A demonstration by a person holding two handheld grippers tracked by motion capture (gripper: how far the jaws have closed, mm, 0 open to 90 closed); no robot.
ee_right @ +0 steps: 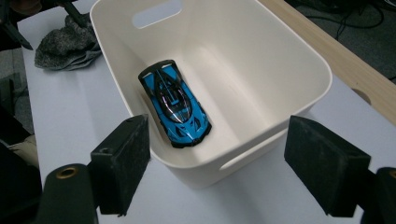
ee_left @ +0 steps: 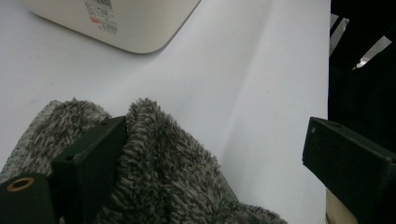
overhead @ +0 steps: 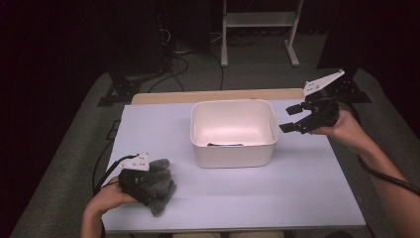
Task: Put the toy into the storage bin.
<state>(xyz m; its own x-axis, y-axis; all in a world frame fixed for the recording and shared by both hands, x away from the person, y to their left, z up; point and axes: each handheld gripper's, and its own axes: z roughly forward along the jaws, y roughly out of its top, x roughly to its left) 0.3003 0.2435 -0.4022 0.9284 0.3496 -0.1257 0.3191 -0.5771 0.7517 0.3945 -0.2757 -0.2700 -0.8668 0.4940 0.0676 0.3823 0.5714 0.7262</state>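
A grey fuzzy cloth lies crumpled at the table's near left. My left gripper rests on it, jaws spread wide. In the left gripper view the left gripper is open: one jaw presses on the cloth, the other stands off it over bare table. A white plastic bin sits mid-table with a blue toy car flat on its floor. My right gripper hovers open and empty just right of the bin, above its rim. The right gripper looks down into the bin.
The white tabletop has free room in front of and to the right of the bin. A wooden strip runs along the far edge. Beyond it, a white metal stand and cables sit on the floor.
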